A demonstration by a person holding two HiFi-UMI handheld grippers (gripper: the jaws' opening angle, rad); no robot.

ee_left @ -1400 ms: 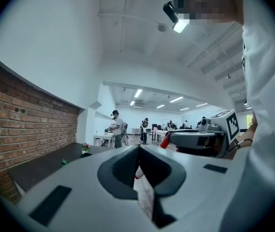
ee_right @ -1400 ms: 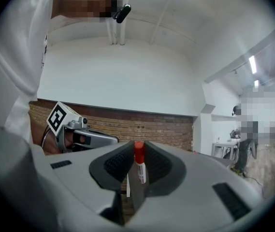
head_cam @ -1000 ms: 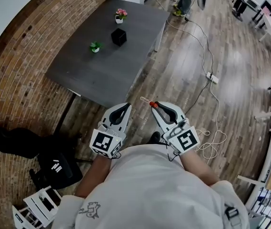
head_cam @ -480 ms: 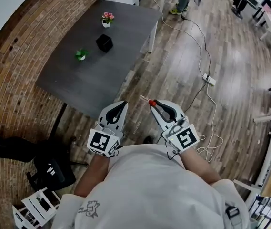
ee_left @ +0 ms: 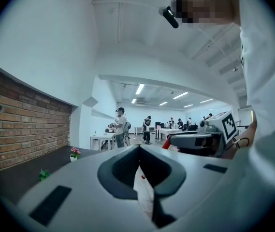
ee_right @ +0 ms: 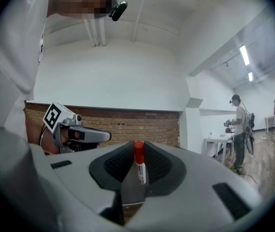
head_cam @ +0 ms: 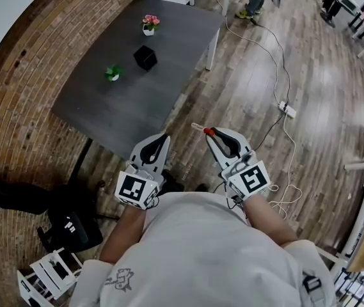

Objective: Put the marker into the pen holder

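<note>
1. Red-capped marker (ee_right: pixel 138 167) sits clamped between the right gripper's (head_cam: pixel 212 133) jaws. In the right gripper view the white barrel is pinched at the tips and the cap pokes up above them.
2. Left gripper (head_cam: pixel 162 137) has its jaw tips together with nothing between them. The left gripper view shows only a sliver of floor through the gap behind the tips.
3. Both grippers are held side by side in front of the person's white shirt (head_cam: pixel 194 254), near each other but apart, over the wooden floor (head_cam: pixel 252 88), short of the table edge.
4. Black pen holder (head_cam: pixel 145 57) stands upright on the grey table (head_cam: pixel 105 104), well apart from the marker.
5. A small green plant (head_cam: pixel 112 73) sits just left of the holder. A pink flower in a white pot (head_cam: pixel 150 23) sits further back, near the far edge.
6. A brick wall (head_cam: pixel 15 107) runs along the left side of the table.
7. A white power strip (head_cam: pixel 287 110) with a cable lies on the floor to the right.
8. A black bag (head_cam: pixel 73 226) rests on the floor at lower left.
9. Other people stand far back in the room, too small for detail.
</note>
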